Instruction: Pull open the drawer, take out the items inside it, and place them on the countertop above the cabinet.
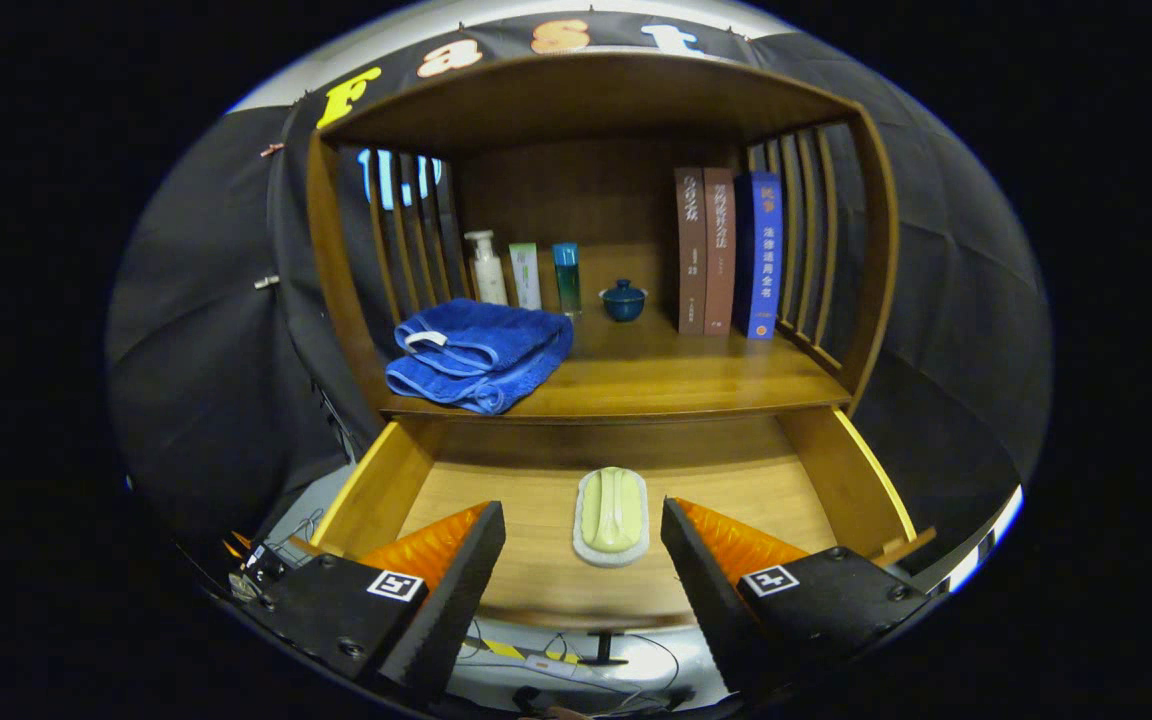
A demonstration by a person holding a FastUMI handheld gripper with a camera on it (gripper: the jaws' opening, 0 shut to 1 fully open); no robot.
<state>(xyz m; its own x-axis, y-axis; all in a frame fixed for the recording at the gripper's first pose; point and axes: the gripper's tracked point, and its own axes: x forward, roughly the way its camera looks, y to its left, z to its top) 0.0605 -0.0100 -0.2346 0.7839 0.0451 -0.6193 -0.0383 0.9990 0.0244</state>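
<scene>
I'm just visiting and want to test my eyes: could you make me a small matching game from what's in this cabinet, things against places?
Things:
1. blue towel
2. green brush
3. books
4. blue lidded cup

Places:
A. in the open drawer, just ahead of the open tongs
B. upright by the right slats
C. folded at the countertop's left front
D. mid-countertop, near the back

Pairs: 1-C, 2-A, 3-B, 4-D

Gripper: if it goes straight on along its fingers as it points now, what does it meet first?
Most likely the green scrub brush lying in the open drawer, just ahead of the open gripper and in line with the gap between its fingers. Depth is hard to judge.
</scene>
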